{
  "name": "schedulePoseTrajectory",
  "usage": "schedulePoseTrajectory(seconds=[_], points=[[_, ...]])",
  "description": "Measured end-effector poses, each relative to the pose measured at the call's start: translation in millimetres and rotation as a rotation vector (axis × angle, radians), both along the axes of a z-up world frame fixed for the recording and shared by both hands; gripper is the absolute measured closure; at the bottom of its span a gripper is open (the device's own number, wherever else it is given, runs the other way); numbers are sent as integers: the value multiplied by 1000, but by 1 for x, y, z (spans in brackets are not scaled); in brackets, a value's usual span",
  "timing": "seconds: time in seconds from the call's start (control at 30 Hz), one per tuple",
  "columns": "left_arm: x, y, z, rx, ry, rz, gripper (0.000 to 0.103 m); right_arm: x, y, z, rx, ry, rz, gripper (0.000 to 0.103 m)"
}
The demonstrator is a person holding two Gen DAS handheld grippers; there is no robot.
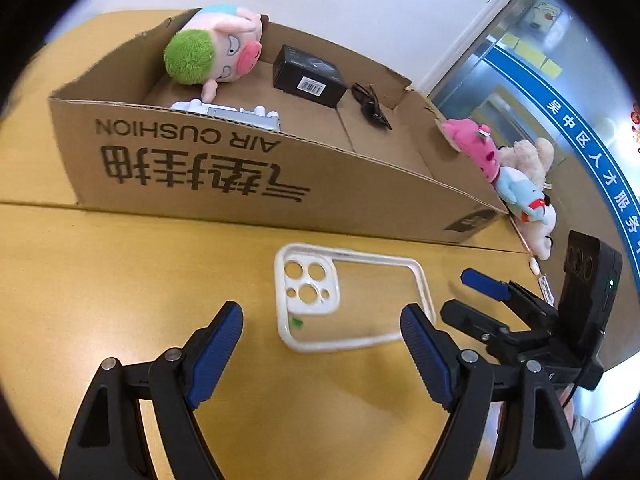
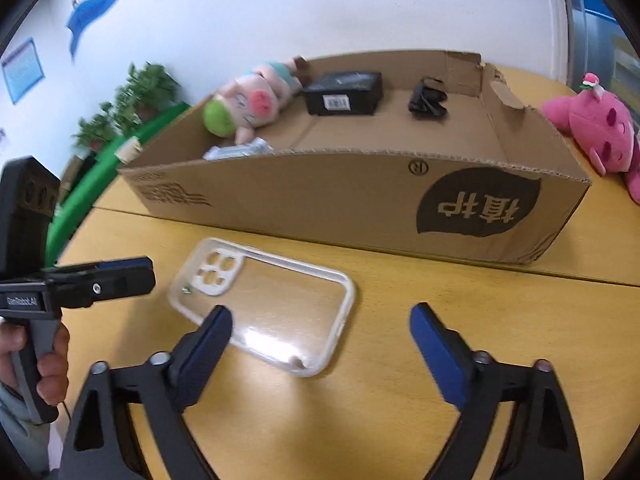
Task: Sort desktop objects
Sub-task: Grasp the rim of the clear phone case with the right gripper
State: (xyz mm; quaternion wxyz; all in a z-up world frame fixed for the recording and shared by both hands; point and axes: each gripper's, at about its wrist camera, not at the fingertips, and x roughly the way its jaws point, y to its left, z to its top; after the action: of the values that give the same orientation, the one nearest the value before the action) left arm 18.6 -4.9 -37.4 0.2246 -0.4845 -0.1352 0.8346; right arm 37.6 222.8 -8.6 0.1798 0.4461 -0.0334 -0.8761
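Two tools hang over the yellow surface (image 1: pixel 100 264), and behind it all sits the big cardboard box (image 1: pixel 256 176), already stocked: a plush pig (image 1: pixel 212 48) in the far left corner, a black carton (image 1: pixel 308 76) beside it, dark sunglasses (image 1: pixel 372 104) further right, and a white gadget (image 1: pixel 228 114) against the near wall. Outside the box, past its right end, a pink plush (image 2: pixel 592 128) lies with other soft toys.

Now the piece that matters: a clear phone case (image 1: pixel 348 300) flat on the surface, just in front of the box, untouched. Its long axis runs left to right, roughly along the box wall, camera cut-outs at the left end.

Left tool (image 1: pixel 322 340) is wide open, holding nothing, its jaws either side of the case's near edge, so the case lies dead ahead. Right tool (image 2: pixel 320 332) is also spread wide and empty, with the case ahead and to its left, its left finger (image 2: pixel 208 344) overlapping the near rim in view.

Left looks the nearer and squarer, I'd say: the likely play is closing on that near rim.
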Motion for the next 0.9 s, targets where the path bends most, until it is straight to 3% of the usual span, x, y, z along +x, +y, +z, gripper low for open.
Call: schedulePoseTrajectory(seconds=[0.07,0.13,0.2,0.23,0.27,0.33,0.5,0.7,0.8,0.9], points=[[-6,4,-8,-31,-21,-10,32,-2,-1,-5,19,-9,-16,31],[-11,9,-18,-64,-57,-17,51,-1,-1,-9,47,-12,-29,40],[-9,12,-16,-98,-34,-19,57,1,0,-14,63,-26,-38,60],[-9,14,-17,-109,-38,-29,68,1,-1,-17,82,-32,-36,65],[-8,15,-17,-124,-31,-28,73,2,-1,-19,99,-30,-33,69],[-5,17,-18,-171,-9,-23,89,5,-3,-19,118,-19,-32,71],[-6,13,-20,-155,-21,-12,95,8,-1,-20,66,-19,-32,83],[-2,13,-13,-155,-9,0,97,15,5,-17,3,-8,-44,85],[7,17,6,-167,40,-3,97,22,13,-1,-56,18,-68,85],[15,25,41,-154,117,-16,97,32,23,36,-82,104,-92,85]])
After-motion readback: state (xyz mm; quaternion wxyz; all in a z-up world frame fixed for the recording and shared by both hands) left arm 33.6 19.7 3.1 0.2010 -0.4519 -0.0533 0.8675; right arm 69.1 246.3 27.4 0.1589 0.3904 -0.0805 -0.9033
